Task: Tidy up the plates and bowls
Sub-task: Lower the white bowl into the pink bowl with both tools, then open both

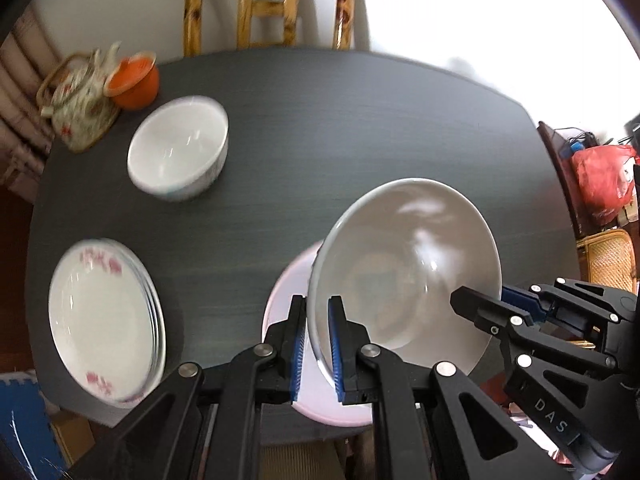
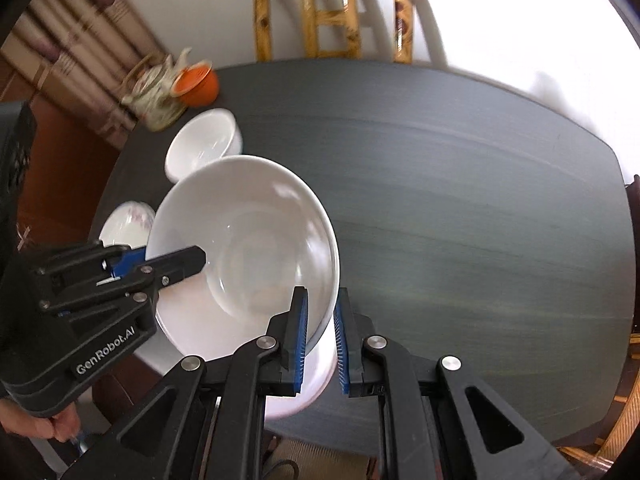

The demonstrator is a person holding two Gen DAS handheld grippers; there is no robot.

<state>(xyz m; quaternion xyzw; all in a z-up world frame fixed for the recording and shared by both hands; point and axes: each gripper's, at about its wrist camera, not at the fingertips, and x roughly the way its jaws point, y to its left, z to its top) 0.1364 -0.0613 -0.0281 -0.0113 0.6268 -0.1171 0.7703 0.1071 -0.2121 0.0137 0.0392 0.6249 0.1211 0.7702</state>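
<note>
While both tools, left tool (image 1: 317,346) and right tool (image 2: 321,342), clamp the wide bowl (image 1: 404,264), only the left view shows what seems stacked plates (image 1: 104,320).

Left hand-held gripper (image 1: 317,344) clamped on near-left rim of large white bowl (image 1: 404,268), bowl tilted, lifted above pink plate (image 1: 320,392). Right hand-held gripper (image 1: 486,306) pinches bowl's right rim. On dark desk (image 1: 360,120): plate stack (image 1: 100,320) at left, smaller white bowl (image 1: 178,148), orange bowl (image 1: 134,80), floral teapot (image 1: 80,108). Wooden chair (image 1: 272,4) behind.
</note>
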